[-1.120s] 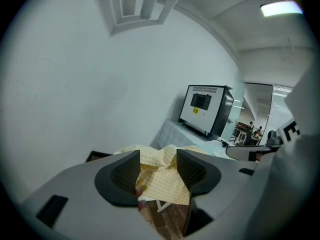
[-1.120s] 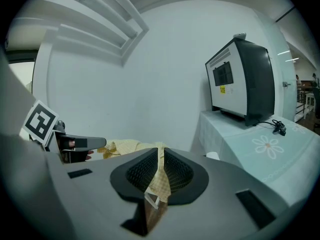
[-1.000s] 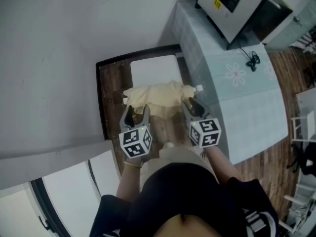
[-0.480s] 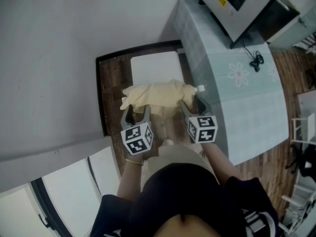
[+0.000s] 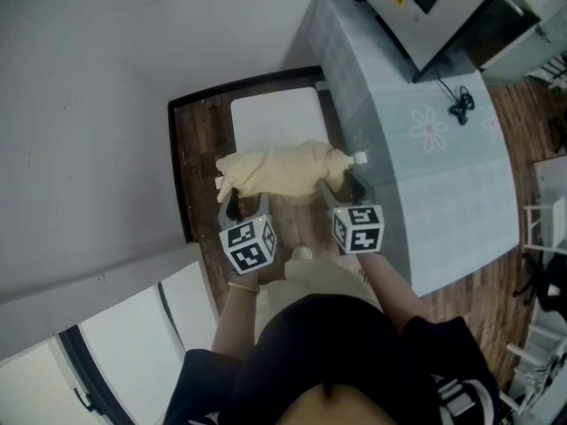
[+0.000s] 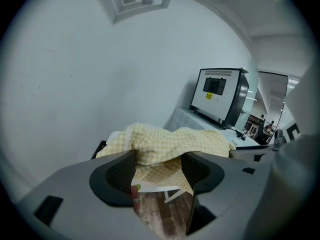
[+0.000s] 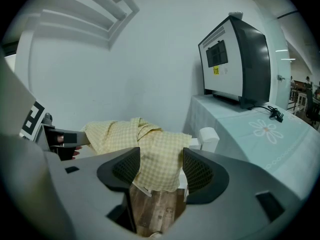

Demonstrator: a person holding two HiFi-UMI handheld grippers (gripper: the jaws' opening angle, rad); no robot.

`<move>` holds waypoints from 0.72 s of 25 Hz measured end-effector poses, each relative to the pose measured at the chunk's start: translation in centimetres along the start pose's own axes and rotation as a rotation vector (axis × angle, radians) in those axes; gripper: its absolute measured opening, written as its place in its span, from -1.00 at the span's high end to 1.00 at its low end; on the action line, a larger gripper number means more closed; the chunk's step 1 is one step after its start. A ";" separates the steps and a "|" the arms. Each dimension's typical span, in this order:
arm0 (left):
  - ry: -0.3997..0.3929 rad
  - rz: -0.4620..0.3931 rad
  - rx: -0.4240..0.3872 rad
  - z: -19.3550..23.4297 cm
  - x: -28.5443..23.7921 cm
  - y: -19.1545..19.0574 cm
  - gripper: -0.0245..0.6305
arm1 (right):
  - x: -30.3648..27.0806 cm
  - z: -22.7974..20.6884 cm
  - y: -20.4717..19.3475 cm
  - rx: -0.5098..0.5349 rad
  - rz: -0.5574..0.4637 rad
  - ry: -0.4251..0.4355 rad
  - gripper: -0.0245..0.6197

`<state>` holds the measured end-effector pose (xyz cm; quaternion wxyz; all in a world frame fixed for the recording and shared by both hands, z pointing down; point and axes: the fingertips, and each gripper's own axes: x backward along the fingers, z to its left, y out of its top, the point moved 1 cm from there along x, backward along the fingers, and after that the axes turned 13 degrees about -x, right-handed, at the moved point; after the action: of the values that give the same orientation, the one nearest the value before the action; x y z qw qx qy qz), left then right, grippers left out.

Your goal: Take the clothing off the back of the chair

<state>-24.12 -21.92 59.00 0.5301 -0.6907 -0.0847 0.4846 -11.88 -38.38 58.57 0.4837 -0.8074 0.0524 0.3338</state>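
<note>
A pale yellow checked garment [image 5: 279, 171] lies bunched over the back of a white chair [image 5: 273, 118]. My left gripper [image 5: 245, 205] sits at the near left edge of the cloth. My right gripper [image 5: 342, 189] is at its near right end, beside the chair back's white end cap [image 5: 359, 158]. In the left gripper view the garment [image 6: 170, 143] hangs just ahead of the left gripper [image 6: 159, 165], whose pads do not press on it. In the right gripper view a fold of the garment [image 7: 159, 156] drops into the gap of the right gripper [image 7: 160, 168], untouched. Both jaws have just been opening and stand open.
To the right stands a table with a pale blue flowered cloth [image 5: 425, 149], close to my right gripper. It carries a boxy grey and black appliance [image 5: 434, 7] and a dark cable [image 5: 458, 106]. A grey wall [image 5: 89, 104] runs along the left. Brown wood-pattern floor [image 5: 190, 166] lies under the chair.
Both grippers have edged closer to the near side of the garment and sunk a little. The garment stays draped on the chair back.
</note>
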 end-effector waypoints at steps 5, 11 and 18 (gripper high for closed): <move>0.002 0.013 0.006 -0.1 -0.8 -0.3 0.10 | -0.7 -0.2 -0.1 -0.001 0.002 -0.012 0.12; 0.006 0.021 0.010 -0.1 -1.3 -0.5 0.10 | -1.2 -0.3 -0.2 -0.005 -0.005 -0.021 0.12; 0.020 0.027 0.027 0.0 -1.5 -0.7 0.11 | -1.5 -0.4 -0.1 -0.001 -0.011 -0.023 0.12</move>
<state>-24.61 -22.55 60.38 0.5336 -0.6892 -0.0633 0.4861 -12.82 -38.98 59.69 0.4857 -0.8040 0.0423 0.3403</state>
